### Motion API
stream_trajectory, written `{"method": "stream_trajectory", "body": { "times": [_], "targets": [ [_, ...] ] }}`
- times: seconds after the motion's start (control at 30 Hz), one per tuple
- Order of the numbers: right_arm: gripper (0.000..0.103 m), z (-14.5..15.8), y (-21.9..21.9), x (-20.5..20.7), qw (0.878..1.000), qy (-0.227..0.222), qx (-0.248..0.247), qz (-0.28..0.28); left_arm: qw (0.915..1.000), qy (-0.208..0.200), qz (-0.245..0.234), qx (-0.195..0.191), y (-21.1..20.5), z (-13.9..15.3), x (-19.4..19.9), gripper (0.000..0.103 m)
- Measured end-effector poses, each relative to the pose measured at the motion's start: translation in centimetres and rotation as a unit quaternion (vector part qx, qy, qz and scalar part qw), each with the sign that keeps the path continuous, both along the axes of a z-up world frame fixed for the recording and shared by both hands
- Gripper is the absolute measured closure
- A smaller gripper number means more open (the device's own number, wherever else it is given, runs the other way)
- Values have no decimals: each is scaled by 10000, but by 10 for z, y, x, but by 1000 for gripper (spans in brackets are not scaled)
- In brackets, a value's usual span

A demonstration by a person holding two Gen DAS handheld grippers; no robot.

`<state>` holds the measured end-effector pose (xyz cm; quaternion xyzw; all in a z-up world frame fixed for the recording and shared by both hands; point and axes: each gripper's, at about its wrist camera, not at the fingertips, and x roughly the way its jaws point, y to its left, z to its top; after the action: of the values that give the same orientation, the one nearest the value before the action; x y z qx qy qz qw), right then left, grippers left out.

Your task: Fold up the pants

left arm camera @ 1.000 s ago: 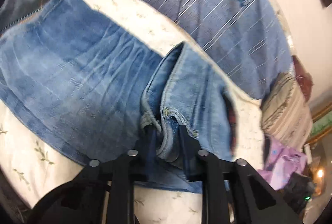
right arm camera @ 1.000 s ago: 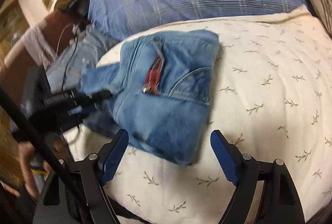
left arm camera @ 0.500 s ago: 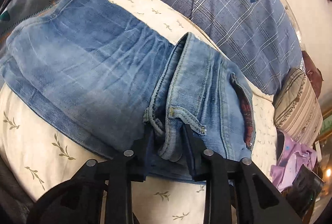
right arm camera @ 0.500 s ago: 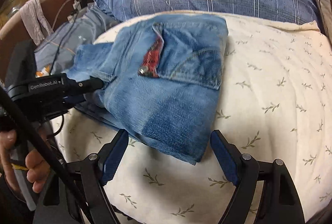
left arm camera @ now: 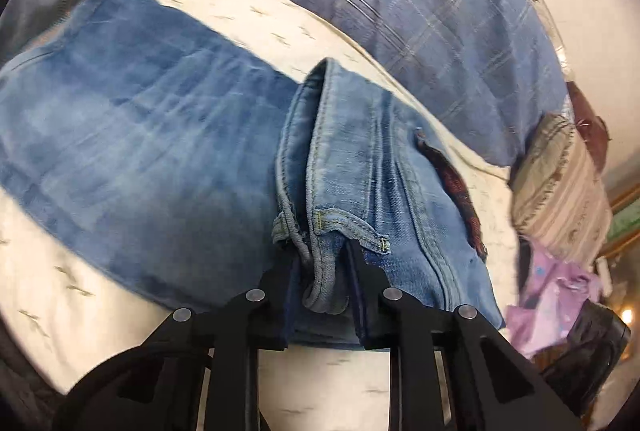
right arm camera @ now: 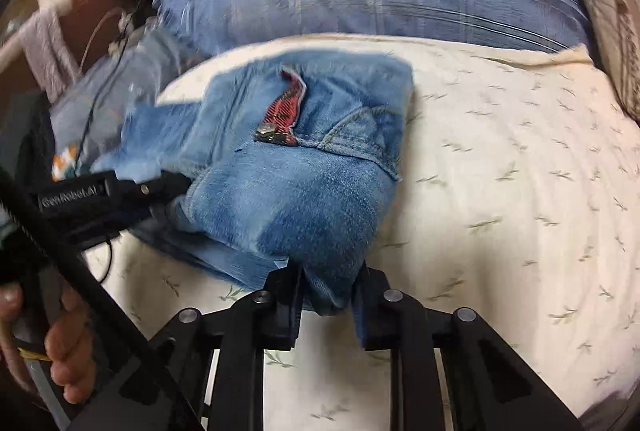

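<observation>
Both tongs are clamped on the jeans [right arm camera: 296, 199]: left gripper [left arm camera: 322, 279] pinches the waistband, right gripper [right arm camera: 328, 291] a near folded edge, probably to carry the bundle together, which lies on the cream leaf-print pillow [right arm camera: 500, 191].

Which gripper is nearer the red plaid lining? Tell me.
Left. The left gripper clamps the waistband beside the red plaid lining; the right gripper pinches the jeans' folded edge, farther off.
</observation>
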<state>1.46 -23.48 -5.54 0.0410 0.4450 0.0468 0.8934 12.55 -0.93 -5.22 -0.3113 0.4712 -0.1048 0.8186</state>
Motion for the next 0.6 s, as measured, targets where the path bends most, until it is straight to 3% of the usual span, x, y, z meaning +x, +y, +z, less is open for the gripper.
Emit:
{"method": "stream_trajectory", "body": {
  "times": [0.1, 0.17, 0.27, 0.3, 0.37, 0.43, 0.5, 0.6],
  "targets": [
    [85, 23, -18, -13, 9989, -276, -247, -303, 9986, 30, -386, -349, -31, 3, 5, 82],
    [85, 29, -35, -26, 9958, -298, -535, -684, 9976, -72, -641, -256, -52, 5, 3, 82],
    [82, 11, -57, -34, 9928, 97, -563, -1055, 9961, -5, -885, 50, -75, -10, -1, 82],
    [77, -3, -60, -32, 9922, 327, -537, -1079, 9964, 67, -834, 162, -74, -19, -2, 81],
    [69, -26, -63, -29, 9903, 739, -512, -1060, 9971, 65, -734, -201, -62, -31, -2, 80],
    [63, -20, -61, -31, 9914, 617, -491, -1046, 9968, 145, -612, -495, -51, -34, 2, 80],
    [31, -10, -61, -35, 9940, 394, -283, -981, 9964, 167, -619, -552, -47, -34, 4, 79],
    [28, 1, -57, -42, 9940, 188, -371, -1016, 9969, 47, -716, -319, -45, -31, -1, 74]
  ]
}}
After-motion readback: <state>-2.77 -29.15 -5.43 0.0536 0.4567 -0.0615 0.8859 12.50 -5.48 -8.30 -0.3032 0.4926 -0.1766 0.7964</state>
